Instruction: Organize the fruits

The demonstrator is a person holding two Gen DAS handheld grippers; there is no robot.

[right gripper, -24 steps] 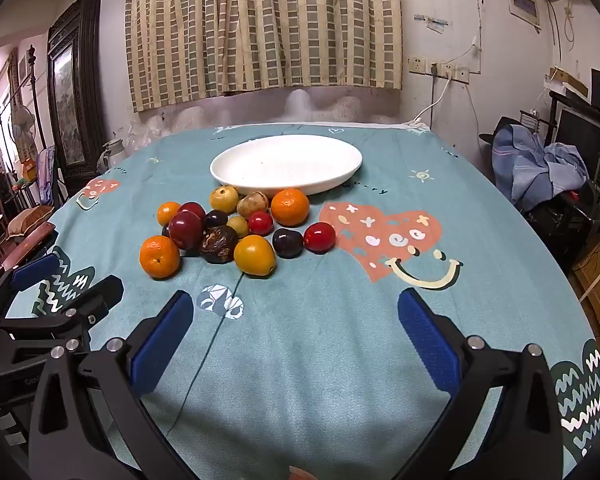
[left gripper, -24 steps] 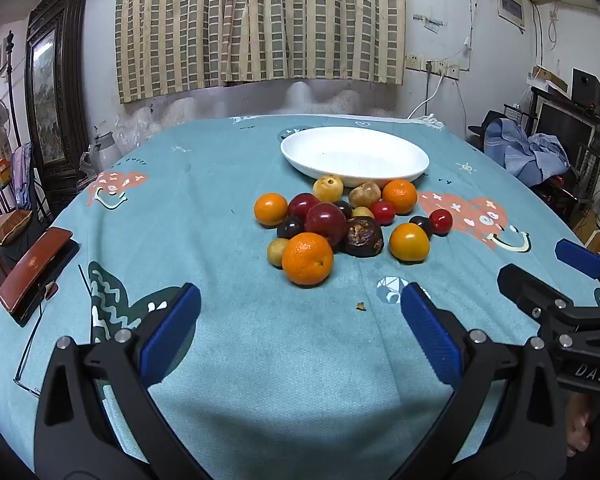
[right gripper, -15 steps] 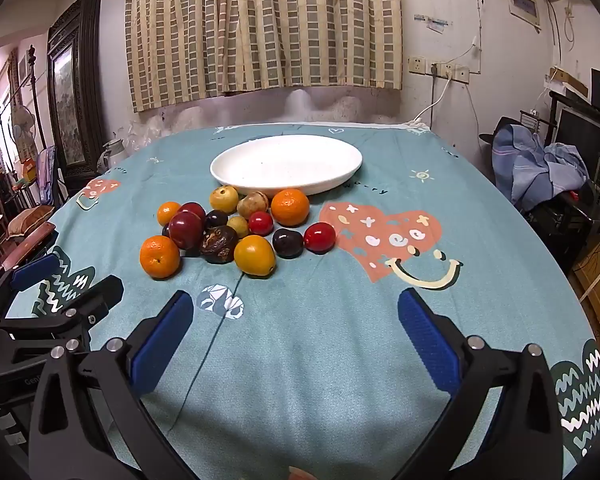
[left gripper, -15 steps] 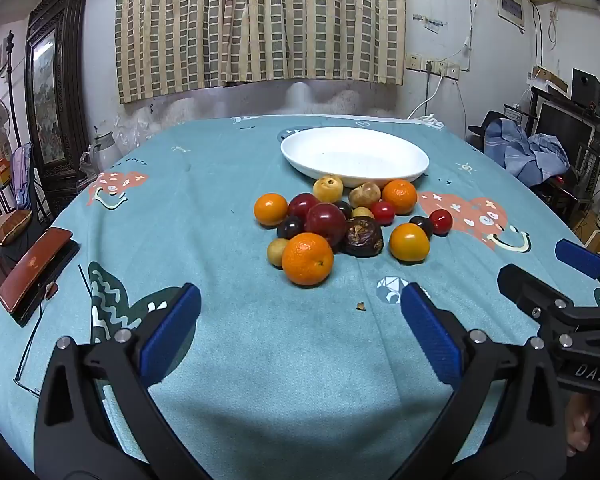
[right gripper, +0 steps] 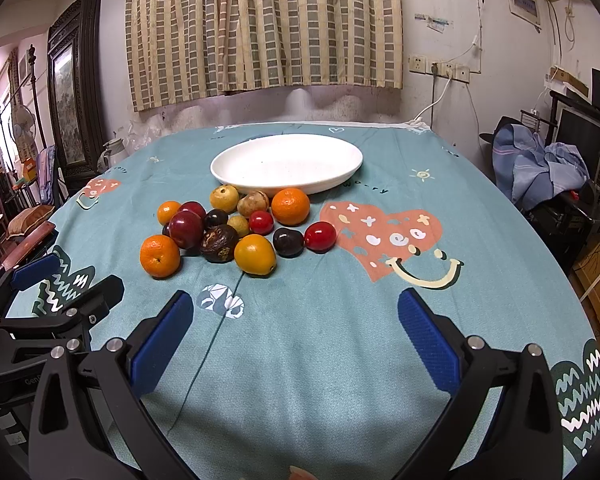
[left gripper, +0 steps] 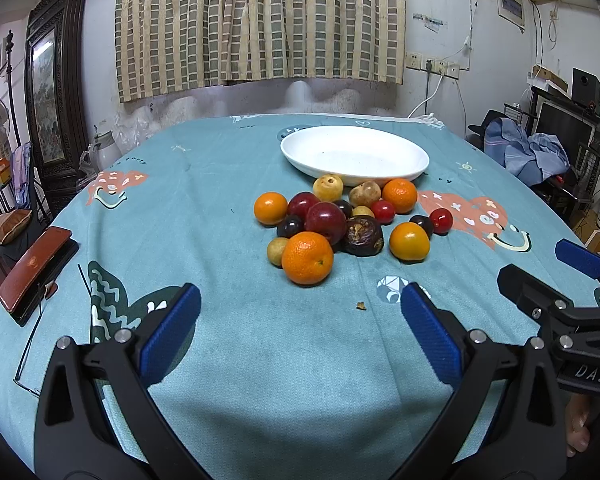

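A pile of fruit lies on the teal tablecloth in front of an empty white oval plate (left gripper: 354, 156) (right gripper: 286, 162). The nearest piece in the left wrist view is a big orange (left gripper: 307, 258), with red plums (left gripper: 325, 222) and a dark wrinkled fruit (left gripper: 363, 236) behind it. In the right wrist view a yellow-orange fruit (right gripper: 255, 255) and a red cherry tomato (right gripper: 320, 236) are nearest. My left gripper (left gripper: 300, 334) is open and empty, short of the orange. My right gripper (right gripper: 296, 332) is open and empty, short of the pile.
A brown case (left gripper: 32, 266) and thin-framed glasses (left gripper: 30, 344) lie at the table's left edge. A small crumb (left gripper: 360, 305) lies between pile and left gripper. A chair with blue clothes (right gripper: 540, 168) and shelving stand to the right.
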